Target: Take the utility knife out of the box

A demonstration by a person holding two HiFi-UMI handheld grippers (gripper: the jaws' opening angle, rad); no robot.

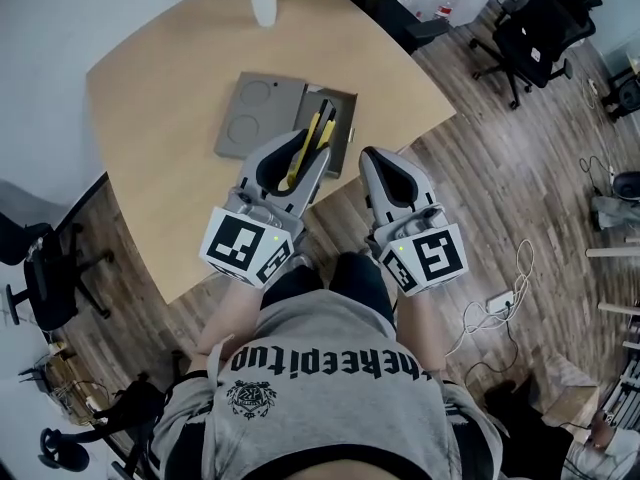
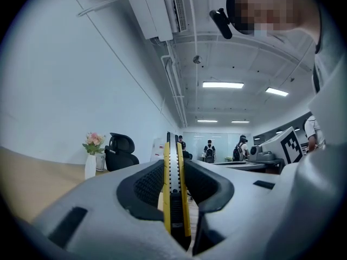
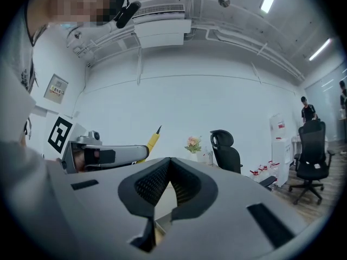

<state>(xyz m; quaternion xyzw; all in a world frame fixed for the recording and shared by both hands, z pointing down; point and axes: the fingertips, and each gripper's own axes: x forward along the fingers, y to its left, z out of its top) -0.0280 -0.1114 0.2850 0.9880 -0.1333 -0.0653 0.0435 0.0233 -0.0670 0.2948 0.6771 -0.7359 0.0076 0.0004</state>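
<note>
Utility knife [image 2: 172, 199] in left hand-held gripper [image 2: 174, 167] — right hand-held gripper [image 3: 169, 161] shut.

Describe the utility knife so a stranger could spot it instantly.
Start at the wooden table, then find the open grey box near the person's side. There the left claw grips the utility knife: slim, yellow and black, unlike the grey box and white vase.

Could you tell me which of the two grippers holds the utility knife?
The left gripper: the yellow utility knife is clamped between its jaws; the right gripper has jaws that meet empty.
</note>
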